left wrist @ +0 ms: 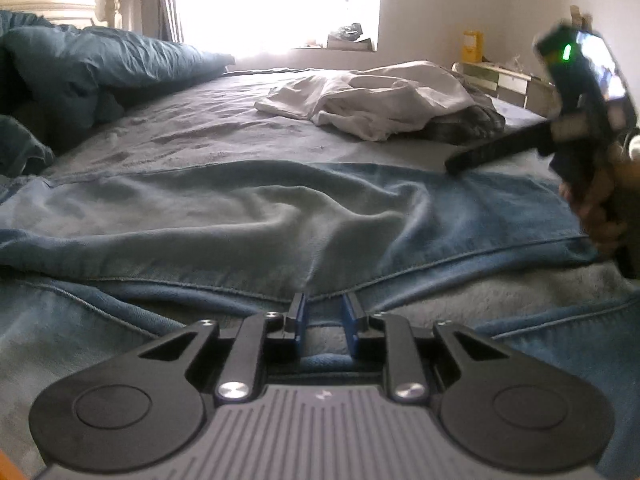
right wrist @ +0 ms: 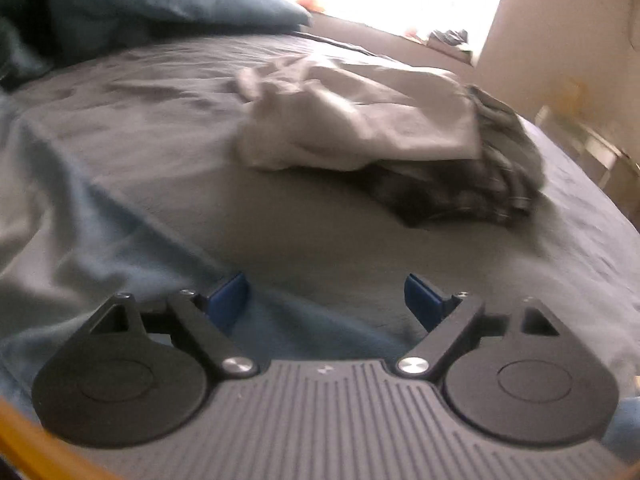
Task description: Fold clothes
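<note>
Our left gripper (left wrist: 325, 316) sits low on the blue jeans (left wrist: 280, 216), jaws narrowed around a seam fold, grip unclear. Our right gripper (right wrist: 326, 300) hangs wide open, empty, over the bed sheet (right wrist: 320, 236). Beyond the jeans lies a white garment (left wrist: 372, 96).

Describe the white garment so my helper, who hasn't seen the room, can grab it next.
Start at the bed with its grey-blue sheet, and look toward the far side near the bright window. The white garment lies crumpled there, draped over a dark grey garment; it is the only pale cloth around.
</note>
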`<state>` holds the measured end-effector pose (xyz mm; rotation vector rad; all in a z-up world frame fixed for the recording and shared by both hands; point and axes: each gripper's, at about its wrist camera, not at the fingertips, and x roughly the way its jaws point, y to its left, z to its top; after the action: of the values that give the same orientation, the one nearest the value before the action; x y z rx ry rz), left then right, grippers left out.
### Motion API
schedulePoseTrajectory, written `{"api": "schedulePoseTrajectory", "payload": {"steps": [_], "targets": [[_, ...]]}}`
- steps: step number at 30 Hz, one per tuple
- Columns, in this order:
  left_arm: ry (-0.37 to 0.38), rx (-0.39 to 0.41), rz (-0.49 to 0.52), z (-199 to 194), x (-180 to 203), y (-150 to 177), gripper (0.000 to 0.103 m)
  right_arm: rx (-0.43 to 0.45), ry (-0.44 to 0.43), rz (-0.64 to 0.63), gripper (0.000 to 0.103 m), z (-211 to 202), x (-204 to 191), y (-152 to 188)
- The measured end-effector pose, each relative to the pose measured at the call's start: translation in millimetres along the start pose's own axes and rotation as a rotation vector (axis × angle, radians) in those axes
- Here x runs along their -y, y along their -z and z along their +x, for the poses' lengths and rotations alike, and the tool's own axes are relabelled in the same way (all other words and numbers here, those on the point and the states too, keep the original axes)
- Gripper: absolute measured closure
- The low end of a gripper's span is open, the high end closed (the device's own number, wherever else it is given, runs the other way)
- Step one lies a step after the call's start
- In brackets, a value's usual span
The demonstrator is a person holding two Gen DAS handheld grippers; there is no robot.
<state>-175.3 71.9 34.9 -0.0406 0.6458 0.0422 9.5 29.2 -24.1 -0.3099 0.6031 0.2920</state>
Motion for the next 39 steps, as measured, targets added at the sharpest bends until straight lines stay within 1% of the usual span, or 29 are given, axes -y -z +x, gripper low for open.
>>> {"api": "schedulePoseTrajectory", "payload": {"steps": [1, 3, 4, 5, 6, 7, 8, 10, 12, 15, 16, 17, 18, 19, 20, 22, 24, 25, 26, 27, 28, 29, 30, 31, 32, 34, 36, 38, 39], "targets": [[0.002, 0.006, -0.006, 0.2, -0.9, 0.7, 0.081, 0.014, -0.020, 0.014, 0.030, -5.9, -1.9, -5.4], [0.004, 0.016, -0.011, -0.9, -1.5, 2.4, 0.081, 0.085, -0.123, -0.006, 0.030, -14.9, -18.9, -14.5], [0.004, 0.019, -0.013, -1.3, -1.7, 2.7, 0.081, 0.114, -0.179, -0.046, 0.030, -15.9, -33.4, -19.9], [0.005, 0.021, -0.014, -1.8, -1.9, 2.8, 0.081, 0.119, -0.218, -0.105, 0.030, -10.9, -51.9, -24.9], [0.007, 0.023, -0.017, -2.0, -2.3, 3.1, 0.081, 0.102, -0.225, -0.159, 0.030, -1.1, -69.3, -27.7], [0.011, 0.025, -0.020, -2.6, -3.1, 3.3, 0.081, 0.078, -0.200, -0.212, 0.032, 13.8, -86.3, -27.7], [0.015, 0.027, -0.024, -2.8, -4.2, 3.7, 0.081, 0.062, -0.144, -0.264, 0.031, 32.3, -101.9, -23.8], [0.028, 0.033, -0.037, -2.6, -7.0, 4.5, 0.081, 0.112, -0.013, -0.312, 0.029, 59.2, -115.6, -17.0], [0.045, 0.039, -0.056, -2.5, -10.9, 5.2, 0.082, 0.100, 0.005, -0.271, 0.029, 69.5, -110.2, -24.7], [0.080, 0.039, -0.102, -6.4, -18.7, 4.2, 0.081, 0.089, 0.029, -0.260, 0.021, 77.5, -103.6, -30.9], [0.103, 0.036, -0.146, -12.1, -23.7, 3.7, 0.079, 0.089, 0.034, -0.262, 0.020, 77.3, -102.9, -32.1], [0.131, 0.034, -0.202, -19.1, -29.8, 3.7, 0.070, 0.088, 0.036, -0.264, 0.020, 78.2, -102.6, -34.1], [0.155, 0.038, -0.259, -26.1, -35.9, 5.0, 0.058, 0.090, 0.030, -0.264, 0.020, 77.4, -101.8, -35.6], [0.175, 0.046, -0.318, -33.0, -42.1, 7.3, 0.054, 0.098, 0.016, -0.256, 0.022, 72.9, -98.9, -36.4], [0.184, 0.049, -0.371, -38.6, -48.2, 8.7, 0.053, 0.106, 0.000, -0.242, 0.024, 66.8, -95.0, -36.9], [0.191, 0.037, -0.474, -42.6, -61.1, 8.9, 0.049, 0.122, -0.065, -0.195, 0.024, 54.0, -87.8, -42.1], [0.196, 0.003, -0.587, -35.6, -75.1, 5.5, 0.041, 0.131, -0.178, -0.162, 0.024, 43.4, -86.1, -52.0], [0.209, -0.022, -0.658, -27.7, -82.3, 3.8, 0.039, 0.139, -0.219, -0.165, 0.024, 39.9, -90.1, -57.9], [0.228, -0.041, -0.735, -16.5, -88.9, 2.7, 0.034, 0.152, -0.238, -0.188, 0.023, 37.1, -98.1, -63.3], [0.230, -0.041, -0.794, -5.6, -93.1, 2.3, 0.034, 0.160, -0.242, -0.224, 0.023, 38.2, -107.5, -67.5], [0.217, -0.030, -0.821, 2.0, -94.3, 2.2, 0.036, 0.166, -0.242, -0.264, 0.023, 41.7, -117.3, -71.4], [0.180, -0.017, -0.819, 5.7, -93.2, 1.5, 0.051, 0.156, -0.248, -0.301, 0.023, 48.2, -126.7, -74.8], [0.130, -0.006, -0.809, 8.2, -91.3, 0.5, 0.098, 0.131, -0.259, -0.327, 0.023, 56.9, -135.1, -75.7], [0.117, 0.000, -0.804, 9.1, -91.4, 3.3, 0.097, 0.098, -0.264, -0.350, 0.023, 67.3, -142.9, -74.8], [0.129, 0.002, -0.803, 8.9, -92.7, 8.5, 0.100, 0.097, -0.248, -0.380, 0.021, 74.5, -149.7, -70.4], [0.152, 0.006, -0.801, 8.6, -95.3, 19.0, 0.100, 0.140, -0.198, -0.447, 0.016, 80.8, -160.4, -59.0], [0.152, 0.000, -0.777, 5.2, -93.1, 22.5, 0.099, 0.182, -0.169, -0.497, 0.015, 80.7, -165.6, -52.6], [0.146, -0.006, -0.761, 2.8, -90.6, 22.9, 0.099, 0.158, -0.191, -0.455, 0.007, 90.0, -159.3, -58.7], [0.146, -0.008, -0.757, 1.8, -90.1, 23.6, 0.098, 0.138, -0.204, -0.413, 0.005, 96.3, -152.9, -62.5]]}}
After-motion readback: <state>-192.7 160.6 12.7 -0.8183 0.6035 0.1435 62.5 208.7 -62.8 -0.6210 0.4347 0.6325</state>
